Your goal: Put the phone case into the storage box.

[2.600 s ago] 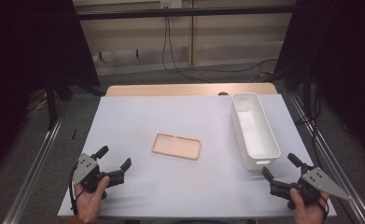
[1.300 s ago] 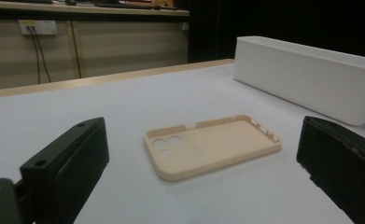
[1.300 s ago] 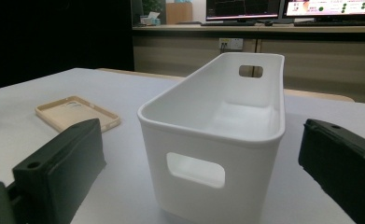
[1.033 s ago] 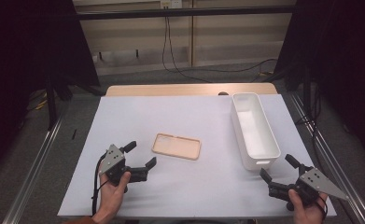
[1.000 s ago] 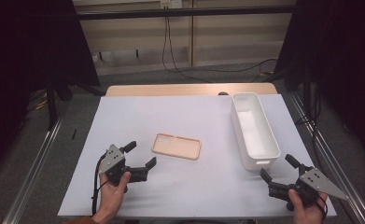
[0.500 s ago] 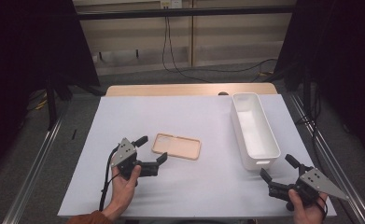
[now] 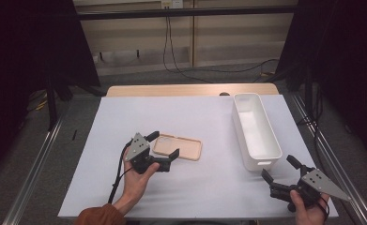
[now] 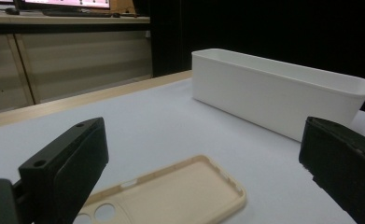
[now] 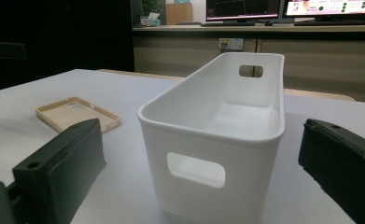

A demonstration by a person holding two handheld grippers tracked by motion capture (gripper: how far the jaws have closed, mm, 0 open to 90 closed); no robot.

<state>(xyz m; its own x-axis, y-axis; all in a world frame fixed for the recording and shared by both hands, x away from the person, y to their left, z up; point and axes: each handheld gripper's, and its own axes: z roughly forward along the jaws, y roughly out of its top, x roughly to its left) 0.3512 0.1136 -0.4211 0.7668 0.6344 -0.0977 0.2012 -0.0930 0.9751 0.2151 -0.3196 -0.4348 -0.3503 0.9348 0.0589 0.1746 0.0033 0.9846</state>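
Note:
A beige phone case [image 7: 179, 146] [image 8: 180, 189] [image 9: 77, 113] lies flat, hollow side up, in the middle of the white table. My left gripper [image 7: 162, 145] [image 8: 203, 175] is open, its jaws standing either side of the case's left end, low over the table. A long white bin [image 7: 256, 130] [image 8: 278, 95] [image 9: 217, 135] stands at the right, nothing visible inside it. My right gripper [image 7: 280, 168] [image 9: 203, 172] rests open near the front right corner, facing the bin's near end wall from a short distance.
The white sheet [image 7: 204, 112] covers the table; a strip of bare wood [image 7: 186, 90] shows at the far edge. Metal rails [image 7: 35, 173] run along both sides. Cables hang at the back wall [image 7: 172, 42].
My left gripper has moved forward and right from the front left corner until its open jaws straddle the phone case's end. The right gripper has stayed put.

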